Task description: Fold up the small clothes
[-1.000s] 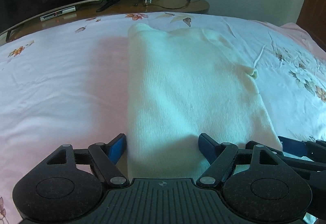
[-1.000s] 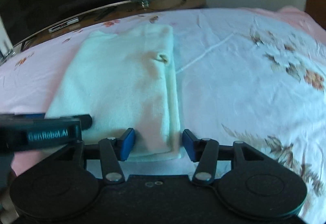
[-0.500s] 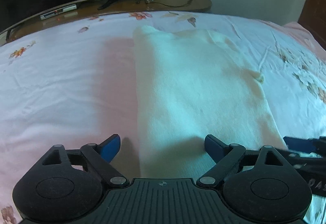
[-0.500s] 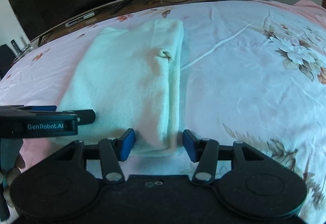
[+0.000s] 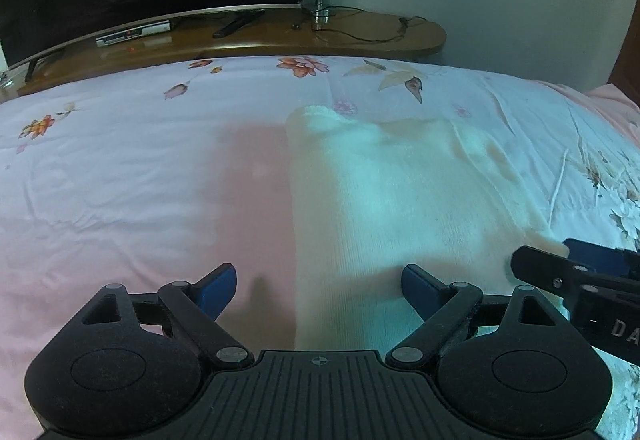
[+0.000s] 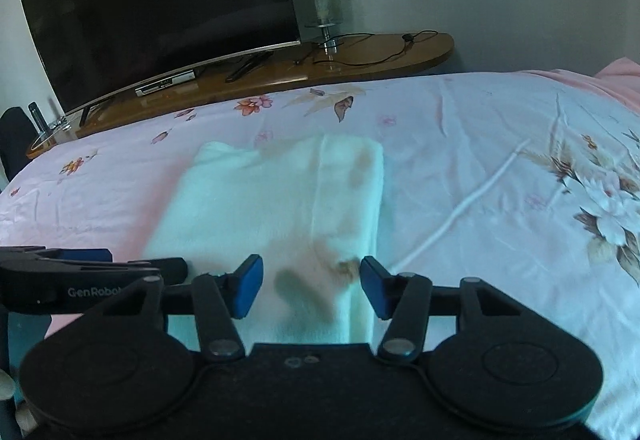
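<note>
- The folded cream garment [image 5: 404, 207] lies flat on the floral bedsheet [image 5: 120, 175], its long axis running away from both cameras toward the wooden TV bench [image 5: 280, 35] beyond the bed's far edge.
- The left gripper [image 5: 316, 286] tilts steeply down over the garment's near left edge; that edge runs between its blue pads [image 5: 218, 286], one pad over bare sheet, the other over the cloth.
- Its jaws are spread wide, pressing on nothing, and they widened over the past second, then held at that spread.
- The right gripper [image 6: 312, 286] slopes down at the garment's near right side, where a doubled strip of cloth [image 6: 348, 207] runs along the garment's right edge.
- Its jaws stand about half spread; cloth lies in the gap, the pads [image 6: 248, 286] clear of it, pinching nothing.
- In the right wrist view the left gripper's arm shows side-on just left of the garment's near corner.
- In the left wrist view the right gripper's tip sits just beside the garment's near right corner.
- Past the garment, on the bench, stand a dark television [image 6: 152, 11] and a glass lamp [image 6: 324, 3].
</note>
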Demonstrator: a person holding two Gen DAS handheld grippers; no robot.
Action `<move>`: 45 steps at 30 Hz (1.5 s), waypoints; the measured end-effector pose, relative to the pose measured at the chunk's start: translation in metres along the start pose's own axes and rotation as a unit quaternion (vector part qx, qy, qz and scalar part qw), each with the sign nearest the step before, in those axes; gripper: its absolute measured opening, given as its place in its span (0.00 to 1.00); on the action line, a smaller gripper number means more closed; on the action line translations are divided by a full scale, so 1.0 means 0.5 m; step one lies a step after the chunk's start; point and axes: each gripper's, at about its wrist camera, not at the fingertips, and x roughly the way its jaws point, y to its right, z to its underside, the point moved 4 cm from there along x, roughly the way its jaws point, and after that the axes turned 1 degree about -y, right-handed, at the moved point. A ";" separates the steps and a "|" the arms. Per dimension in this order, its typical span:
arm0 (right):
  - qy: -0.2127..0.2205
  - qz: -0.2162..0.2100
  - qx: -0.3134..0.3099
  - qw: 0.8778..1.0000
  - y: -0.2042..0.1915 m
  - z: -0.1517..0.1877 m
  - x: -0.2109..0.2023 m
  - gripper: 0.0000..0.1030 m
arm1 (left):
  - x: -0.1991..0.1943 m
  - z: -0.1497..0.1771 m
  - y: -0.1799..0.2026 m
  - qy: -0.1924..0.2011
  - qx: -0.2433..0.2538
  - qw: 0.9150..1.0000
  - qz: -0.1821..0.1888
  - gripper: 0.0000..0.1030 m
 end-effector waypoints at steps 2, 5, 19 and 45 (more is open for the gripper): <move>-0.004 0.007 -0.003 1.000 0.006 0.004 0.015 0.55 | 0.009 0.001 0.002 -0.001 -0.004 1.000 0.005 0.90; -0.028 0.011 0.001 1.000 0.023 0.021 0.042 0.54 | 0.017 0.005 -0.009 -0.004 -0.022 1.000 0.015 0.93; -0.054 -0.078 0.101 0.990 0.087 0.002 0.052 0.77 | 0.028 -0.009 -0.064 -0.019 -0.085 0.993 0.080 0.94; -0.025 -0.150 0.141 0.978 0.071 -0.012 0.050 0.31 | -0.002 -0.032 -0.022 0.006 -0.113 0.977 0.180 0.40</move>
